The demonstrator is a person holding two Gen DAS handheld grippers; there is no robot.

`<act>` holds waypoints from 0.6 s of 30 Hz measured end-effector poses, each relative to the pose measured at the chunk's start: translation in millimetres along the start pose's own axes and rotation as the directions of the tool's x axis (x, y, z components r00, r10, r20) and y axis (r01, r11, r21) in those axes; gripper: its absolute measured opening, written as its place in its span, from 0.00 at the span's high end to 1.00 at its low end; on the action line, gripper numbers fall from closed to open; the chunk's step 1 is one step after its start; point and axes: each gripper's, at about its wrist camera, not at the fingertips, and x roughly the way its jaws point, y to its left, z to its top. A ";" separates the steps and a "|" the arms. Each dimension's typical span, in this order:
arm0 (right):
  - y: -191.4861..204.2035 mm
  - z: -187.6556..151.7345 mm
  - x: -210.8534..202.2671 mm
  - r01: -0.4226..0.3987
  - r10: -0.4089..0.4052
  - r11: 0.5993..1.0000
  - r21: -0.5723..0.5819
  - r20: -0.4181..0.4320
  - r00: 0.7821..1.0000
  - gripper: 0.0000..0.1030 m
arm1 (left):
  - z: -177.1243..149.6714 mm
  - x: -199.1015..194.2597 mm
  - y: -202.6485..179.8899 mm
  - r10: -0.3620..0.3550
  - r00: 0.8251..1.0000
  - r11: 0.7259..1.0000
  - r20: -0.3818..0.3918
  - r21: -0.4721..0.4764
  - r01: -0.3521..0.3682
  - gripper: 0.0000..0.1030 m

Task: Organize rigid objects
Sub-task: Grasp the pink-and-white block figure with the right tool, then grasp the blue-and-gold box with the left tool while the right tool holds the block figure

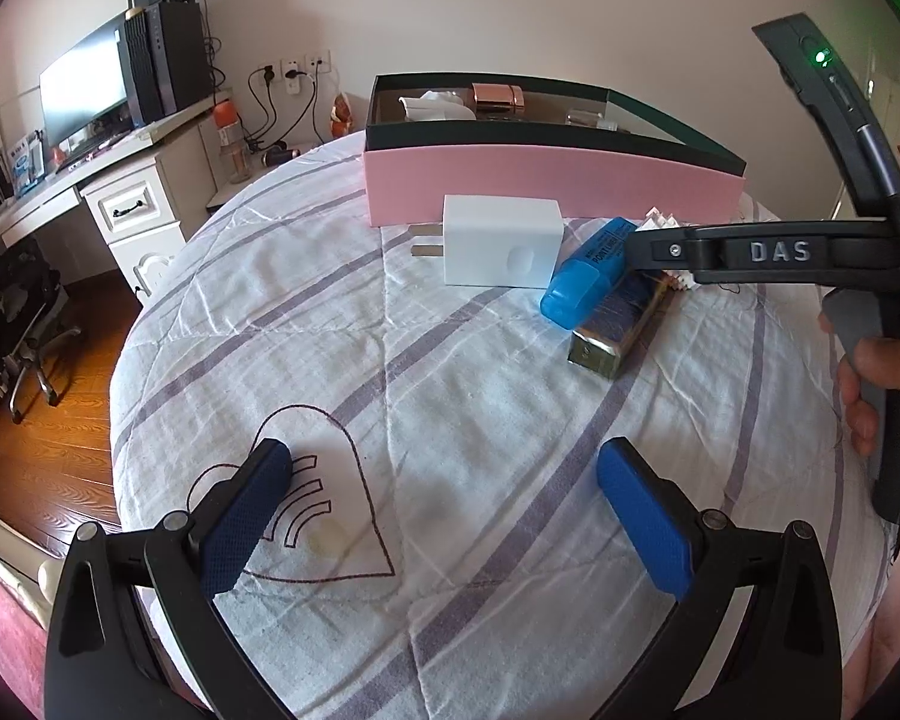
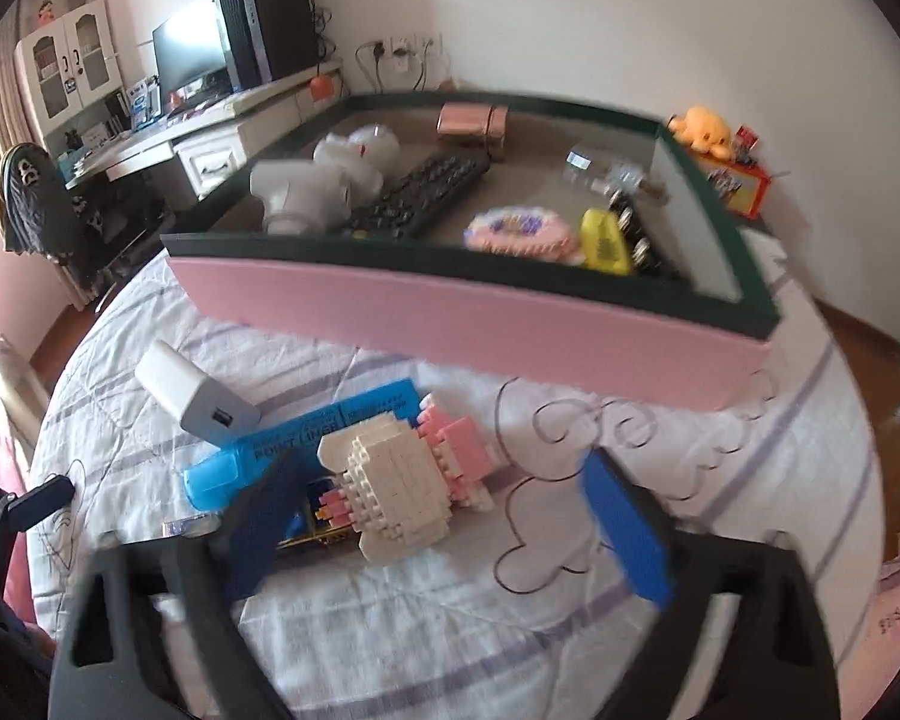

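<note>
Pink box [image 2: 468,324] holding remote [image 2: 420,195], white adapter [image 2: 294,195], yellow stapler [image 2: 603,240]

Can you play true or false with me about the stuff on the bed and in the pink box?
1. The white charger lies inside the pink box. False: it lies on the bed cover, in front of the box.
2. A black remote control is in the box. True.
3. The left gripper is holding the blue highlighter. False: its jaws are open and empty.
4. The block figure sits between the right gripper fingers. True, and they are not pressing on it.
</note>
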 end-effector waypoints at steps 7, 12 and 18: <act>-6.6 -7.0 -10.7 -0.059 0.059 0.998 0.000 0.008 0.998 0.41 | -0.2 -0.3 0.1 -0.004 1.000 1.000 0.000 -0.001 0.004 0.00; -16.4 -23.2 -30.1 0.042 -0.041 0.999 -0.031 0.010 0.999 0.41 | -1.4 -2.8 1.2 -0.009 1.000 1.000 0.000 -0.004 0.009 0.00; -28.2 -52.8 -55.7 0.109 -0.110 0.991 -0.077 -0.014 0.994 0.41 | 1.2 -5.7 0.7 -0.017 1.000 1.000 -0.006 -0.013 0.017 0.00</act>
